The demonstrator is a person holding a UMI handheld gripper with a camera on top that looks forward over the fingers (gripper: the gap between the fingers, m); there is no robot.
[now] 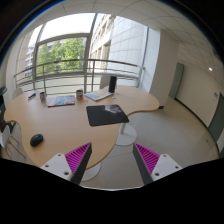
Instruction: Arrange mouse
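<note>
A black mouse [36, 139] lies on the wooden desk [60, 125] near its front left edge, far ahead and to the left of my fingers. A dark mouse mat [106, 114] lies on the desk's right part, beyond the fingers. My gripper [112, 160] is open and empty, held high above the grey floor in front of the desk. Its pink pads [78, 157] face each other with a wide gap.
A laptop [60, 100] and another laptop or papers [98, 95] sit at the desk's far side. A white desk leg base [125, 133] stands below the mat. Large windows with a railing [70, 65] are behind. Grey floor [170, 125] lies to the right.
</note>
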